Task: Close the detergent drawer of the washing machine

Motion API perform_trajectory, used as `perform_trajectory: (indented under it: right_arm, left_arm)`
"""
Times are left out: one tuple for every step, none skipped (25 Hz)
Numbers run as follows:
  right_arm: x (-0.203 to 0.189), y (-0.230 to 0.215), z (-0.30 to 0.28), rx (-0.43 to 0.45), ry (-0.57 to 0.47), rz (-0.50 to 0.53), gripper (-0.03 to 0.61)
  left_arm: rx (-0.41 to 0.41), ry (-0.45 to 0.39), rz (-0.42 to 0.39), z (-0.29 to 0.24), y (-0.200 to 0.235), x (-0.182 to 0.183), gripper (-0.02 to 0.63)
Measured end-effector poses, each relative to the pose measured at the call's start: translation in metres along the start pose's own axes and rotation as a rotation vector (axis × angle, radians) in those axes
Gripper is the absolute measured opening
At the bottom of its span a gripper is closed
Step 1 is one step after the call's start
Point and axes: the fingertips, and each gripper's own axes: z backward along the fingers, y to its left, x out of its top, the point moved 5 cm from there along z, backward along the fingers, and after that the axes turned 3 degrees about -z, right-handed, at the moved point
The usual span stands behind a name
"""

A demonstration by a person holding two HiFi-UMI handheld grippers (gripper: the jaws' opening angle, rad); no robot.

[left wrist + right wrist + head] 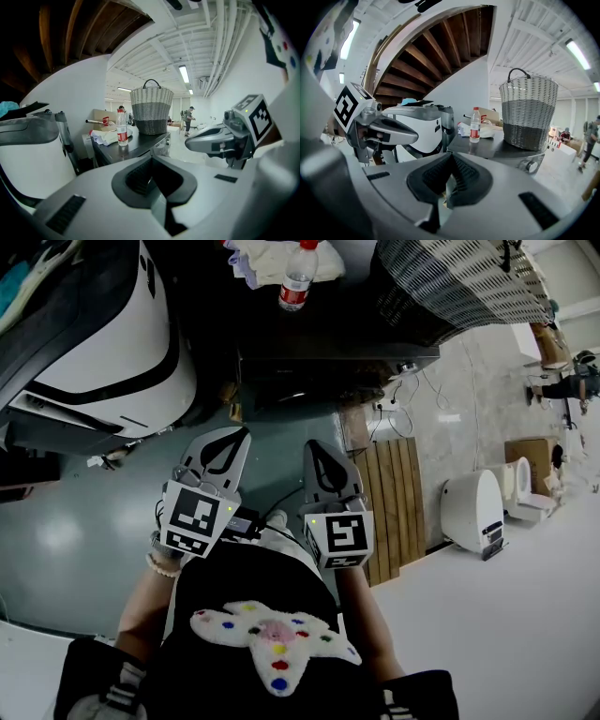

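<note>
The washing machine is a dark cabinet ahead of me, shown from above in the head view; its black top and its front panel with a knob appear in the gripper views. I cannot make out the detergent drawer in any view. My left gripper and right gripper are held side by side in front of the machine, apart from it. Both are shut with nothing between the jaws. The left gripper view looks along its closed jaws, and the right gripper view does the same.
On the machine's top stand a water bottle, a wicker basket and crumpled cloth. A large white appliance sits to the left. A wooden slatted board and a white toilet-like unit lie to the right.
</note>
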Motion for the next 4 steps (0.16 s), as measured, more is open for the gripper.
perform_trajectory:
  right_arm:
    - [0.0019,-0.0006,-0.0009,-0.001,-0.024,0.004,0.003]
    - [0.0029,-0.0010,-0.0015,-0.001,-0.038,0.006,0.003]
    - [0.0034,-0.0015,-0.0019,-0.002,-0.046,0.007,0.003]
    - [0.0036,-0.0018,-0.0022,-0.002,-0.052,0.007,0.003]
  left_arm:
    - [0.000,0.000,0.000,-0.0002,-0.0002,0.0001,0.011]
    - [-0.001,0.000,0.000,-0.0004,-0.0005,0.0002,0.011]
    - [-0.001,0.000,0.000,-0.0006,-0.0007,0.0002,0.011]
    - [-0.001,0.001,0.000,-0.0008,-0.0010,0.0002,0.011]
